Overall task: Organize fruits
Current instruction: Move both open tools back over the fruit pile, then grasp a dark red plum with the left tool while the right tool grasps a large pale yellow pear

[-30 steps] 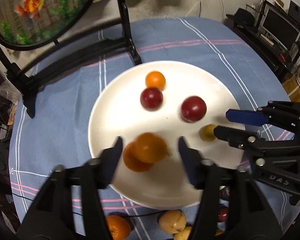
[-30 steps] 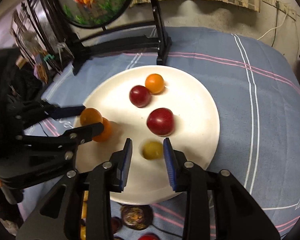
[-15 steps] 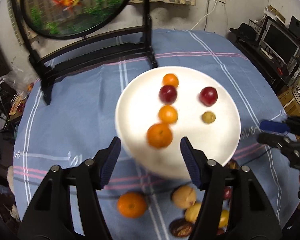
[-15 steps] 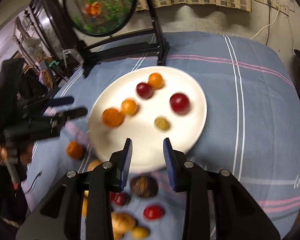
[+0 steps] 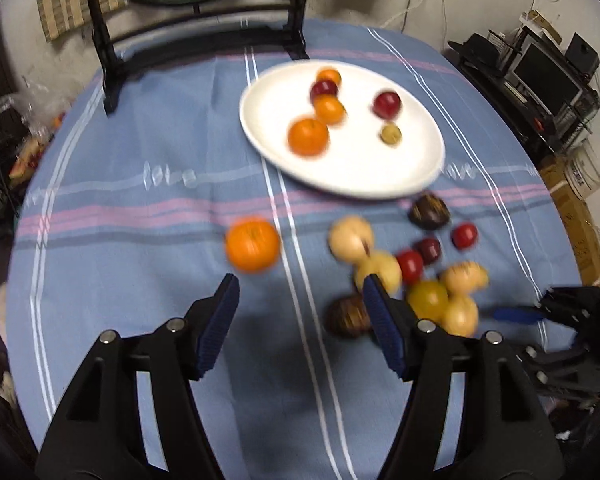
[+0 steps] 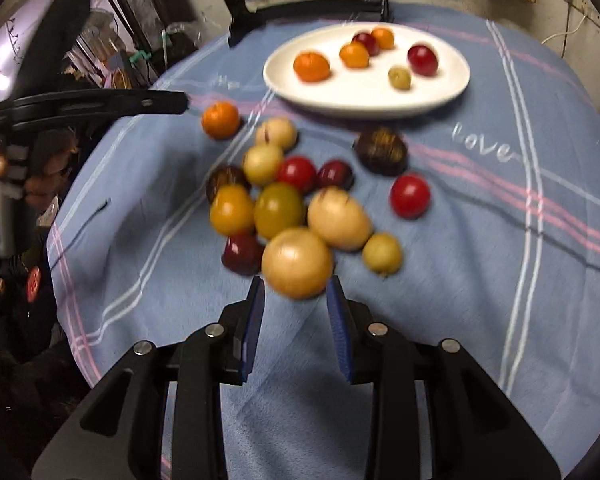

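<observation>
- The left gripper (image 5: 298,304) hangs over the blue tablecloth (image 5: 120,280), jaws wide open and empty, a loose orange (image 5: 252,244) just ahead of its left finger.
- The right gripper (image 6: 296,304) is also open, holding nothing; a pale round fruit (image 6: 297,263) sits right at its fingertips — whether they touch it I cannot tell.
- The white plate (image 6: 340,94) at the far side carries six small fruits; the rest lie heaped on the cloth.
- Likely handling: the fruit looks smooth, round and light — prone to roll or squirt sideways. Best pinched across its widest middle, gently, since ripe skin probably bruises.
</observation>
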